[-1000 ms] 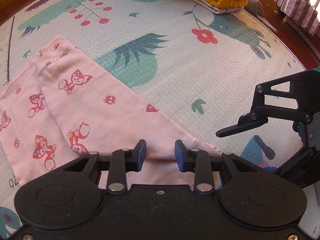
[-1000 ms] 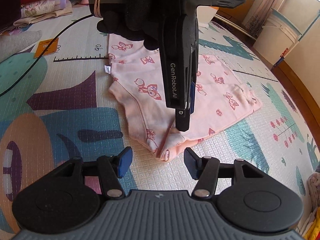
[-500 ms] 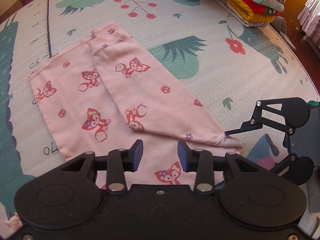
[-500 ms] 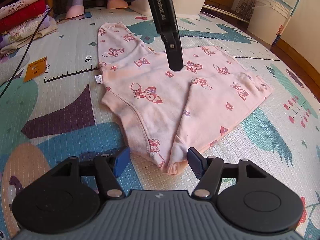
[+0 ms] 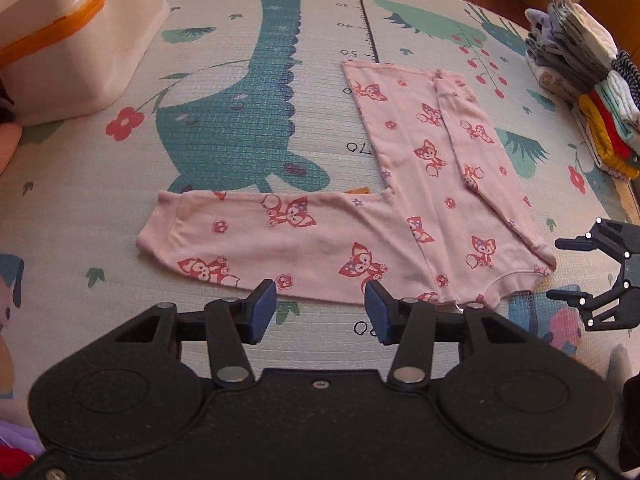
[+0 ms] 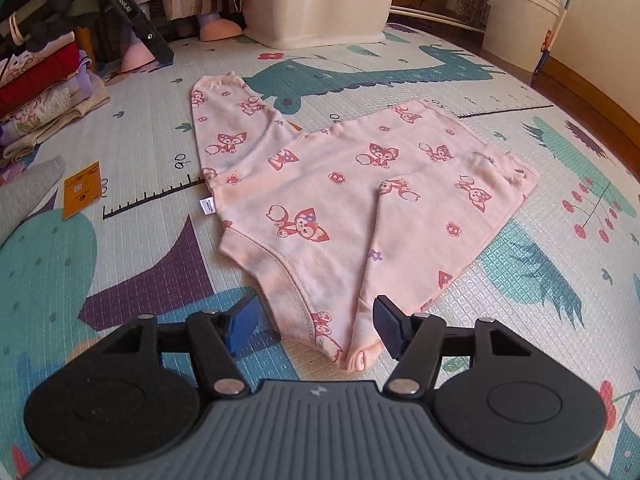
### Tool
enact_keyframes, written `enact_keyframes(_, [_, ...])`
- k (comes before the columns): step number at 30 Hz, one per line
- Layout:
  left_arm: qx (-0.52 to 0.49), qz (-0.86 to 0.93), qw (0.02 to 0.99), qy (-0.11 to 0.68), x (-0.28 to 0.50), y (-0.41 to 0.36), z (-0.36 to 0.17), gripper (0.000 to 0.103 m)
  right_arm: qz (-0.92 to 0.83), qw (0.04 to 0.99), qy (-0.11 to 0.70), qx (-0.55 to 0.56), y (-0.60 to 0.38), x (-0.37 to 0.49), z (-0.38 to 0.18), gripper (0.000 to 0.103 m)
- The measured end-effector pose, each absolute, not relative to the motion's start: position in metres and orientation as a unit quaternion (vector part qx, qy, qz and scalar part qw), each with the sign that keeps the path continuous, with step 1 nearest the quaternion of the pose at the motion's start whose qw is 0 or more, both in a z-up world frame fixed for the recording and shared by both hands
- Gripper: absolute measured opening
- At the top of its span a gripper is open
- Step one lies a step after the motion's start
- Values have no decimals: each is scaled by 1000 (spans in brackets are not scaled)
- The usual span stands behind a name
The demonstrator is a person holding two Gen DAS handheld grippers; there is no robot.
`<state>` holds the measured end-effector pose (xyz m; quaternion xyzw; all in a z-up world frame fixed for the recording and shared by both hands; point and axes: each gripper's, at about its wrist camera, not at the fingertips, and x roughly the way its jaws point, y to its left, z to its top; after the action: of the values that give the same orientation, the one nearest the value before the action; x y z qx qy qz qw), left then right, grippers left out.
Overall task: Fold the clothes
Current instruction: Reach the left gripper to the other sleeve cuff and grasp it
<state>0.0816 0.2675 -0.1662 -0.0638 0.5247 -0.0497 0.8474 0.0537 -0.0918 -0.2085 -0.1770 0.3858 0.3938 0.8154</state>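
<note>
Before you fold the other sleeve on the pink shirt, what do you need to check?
1. Left gripper open and holding nothing: ok.
2. Right gripper open and holding nothing: ok.
3. First sleeve folded over the shirt: ok.
4. Other sleeve flat on the mat, free to lift: ok.
5. Shirt smooth: not ok, shoulder corner bunched.
6. Nothing trapped underneath: cannot tell.
</note>
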Motion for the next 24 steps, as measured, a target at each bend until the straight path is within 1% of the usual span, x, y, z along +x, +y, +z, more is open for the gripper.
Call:
enact_keyframes(7, [-263,78,844,462,59,342,-211,48,396,803,427,-126,-82,84,-169,61])
enact_keyframes(10, [-301,101,841,439,62,360,-226,48,407,783,453,-126,-71,103,-152,61])
enact_keyframes(12, [-323,107,839,425,65,368,-234,48,414,769,472,-119,-61,116,-138,64])
enact_keyframes(17, [-377,120,831,390,73,387,-254,46,418,754,501,-74,-21,153,-100,64])
enact_keyframes(20, [-406,127,826,370,77,397,-264,42,410,753,513,-43,8,169,-82,65])
enact_keyframes(21, [-412,127,824,366,77,398,-267,39,408,749,521,-34,19,174,-78,65])
enact_keyframes(23, [-425,121,823,356,76,399,-270,38,406,740,536,-19,39,179,-73,65])
enact_keyframes(24, [-431,118,823,351,76,400,-271,35,410,734,541,-14,49,179,-72,66])
